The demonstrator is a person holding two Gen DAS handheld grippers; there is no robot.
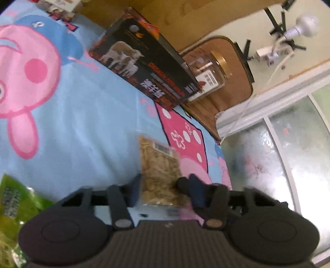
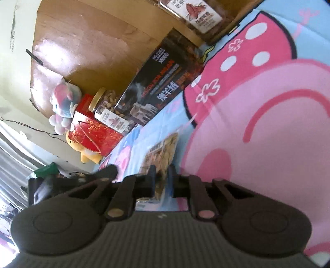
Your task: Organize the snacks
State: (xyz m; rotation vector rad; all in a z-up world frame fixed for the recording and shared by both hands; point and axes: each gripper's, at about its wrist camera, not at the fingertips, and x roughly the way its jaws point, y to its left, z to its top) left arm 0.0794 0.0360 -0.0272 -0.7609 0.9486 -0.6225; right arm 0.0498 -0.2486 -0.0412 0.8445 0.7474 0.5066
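A clear bag of tan snacks is held above the cartoon bedsheet. My left gripper is shut on its near end. My right gripper is shut on the same bag, which shows edge-on between the fingers. A black snack box stands at the headboard; it also shows in the right wrist view. A glass jar of nuts with a gold lid lies behind the box, and it shows in the right wrist view too.
A green snack packet lies at the lower left. A red box, a plush cat and a yellow plush sit by the wooden headboard. Another labelled jar is at the top.
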